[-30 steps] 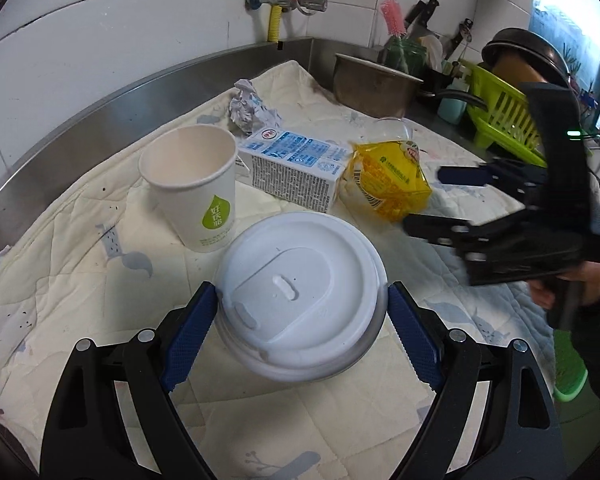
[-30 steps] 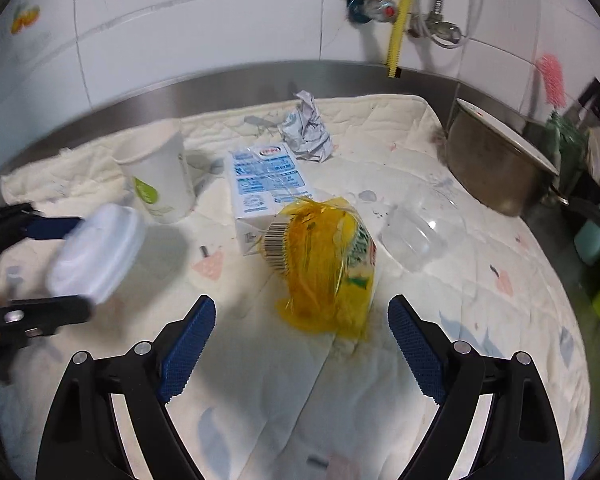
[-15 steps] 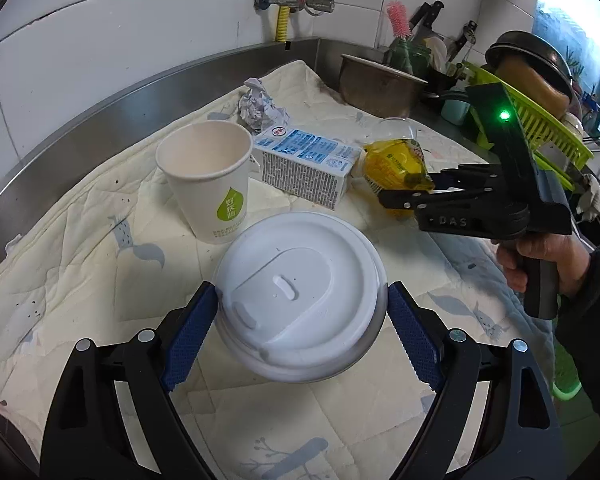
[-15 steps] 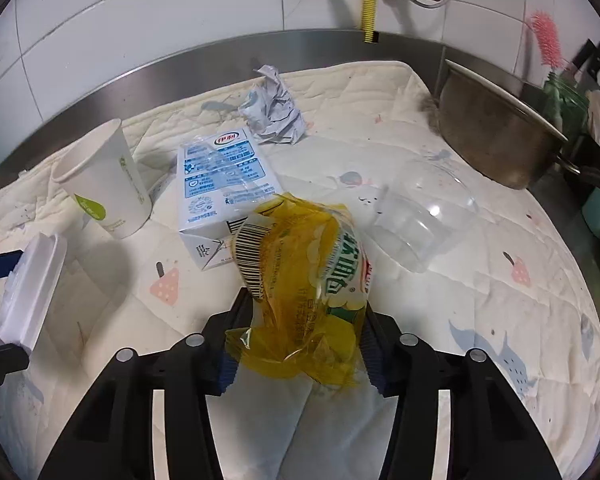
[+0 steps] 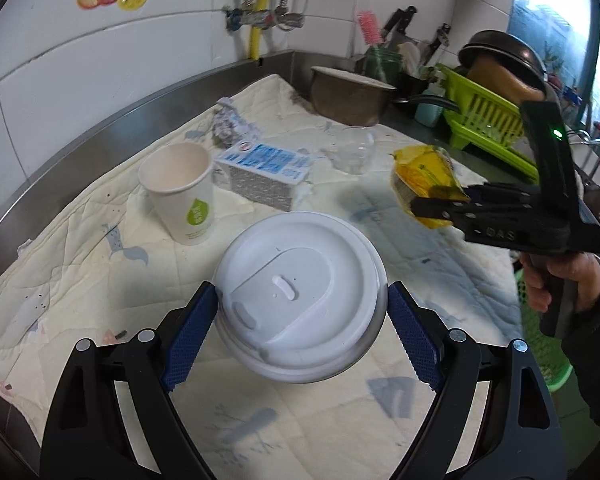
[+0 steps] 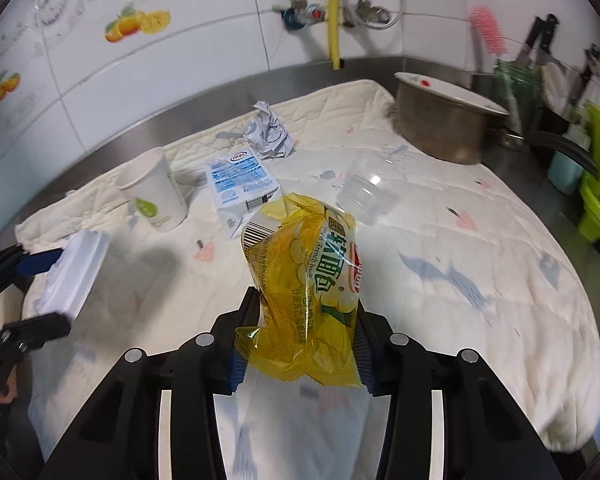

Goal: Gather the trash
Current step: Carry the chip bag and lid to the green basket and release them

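Clamping down on the yellow snack wrapper (image 6: 304,292), the right gripper (image 6: 300,344) has just been closing, and now its blue pads pinch the crinkly film low down while the top flops free above the quilted mat (image 6: 480,280). Seen from the left wrist, that wrapper hangs clear of the cloth, carried in the air.

Over on the other side, the left gripper (image 5: 302,332) stands wide, its ribbed blue pads squeezing the rim of a round white lid (image 5: 300,300), smooth moulded plastic with a small sip tab, also lifted off the mat.

Risk watch: the film is slick and thin, and only its lower part is pinched, so a quick swing could let it slide out, I'd judge. The lid is held edge to edge on a curved rim; any tilt or slackening and it may pop free.

Still waiting on the mat: a paper cup (image 5: 180,196), upright, with a green leaf mark; just beside it a blue-and-white milk carton (image 5: 266,172) lying on its side, boxy and stiff; a crumpled paper ball (image 6: 270,136) behind; and a clear plastic cup (image 6: 366,192) tipped over, near the steel pot (image 6: 444,124).
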A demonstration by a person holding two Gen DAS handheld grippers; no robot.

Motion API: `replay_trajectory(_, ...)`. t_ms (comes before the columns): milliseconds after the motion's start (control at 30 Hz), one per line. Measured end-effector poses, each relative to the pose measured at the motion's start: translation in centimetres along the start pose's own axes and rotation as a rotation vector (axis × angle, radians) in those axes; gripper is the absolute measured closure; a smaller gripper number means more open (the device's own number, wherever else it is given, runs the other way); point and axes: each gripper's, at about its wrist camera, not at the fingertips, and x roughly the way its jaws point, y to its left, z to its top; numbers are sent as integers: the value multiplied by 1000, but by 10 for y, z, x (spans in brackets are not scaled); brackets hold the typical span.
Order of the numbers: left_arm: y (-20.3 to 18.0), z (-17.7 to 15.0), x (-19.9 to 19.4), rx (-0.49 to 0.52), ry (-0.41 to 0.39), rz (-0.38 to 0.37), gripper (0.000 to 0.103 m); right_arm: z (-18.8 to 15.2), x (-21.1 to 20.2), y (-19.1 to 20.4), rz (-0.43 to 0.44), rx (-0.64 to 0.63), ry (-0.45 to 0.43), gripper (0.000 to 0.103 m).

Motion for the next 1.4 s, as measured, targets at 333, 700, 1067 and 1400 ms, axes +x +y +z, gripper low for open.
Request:
replay_trajectory(333,-77,-12,-22,98,-8,-87,19,-100,-113,-37,-84,117,-37,58)
replay_trajectory(700,-186,-28,-17,228,28,-227,19,-236,-191,-119,-293,310,35,54)
replay_trajectory(1067,-283,-46,9,334,108,-332,19,-307,-216,-166,-349,477,54,38)
replay_trajectory(1400,-342,-66,46,393,209,-364,18,-320,-253,-164,-342,508,-33,28)
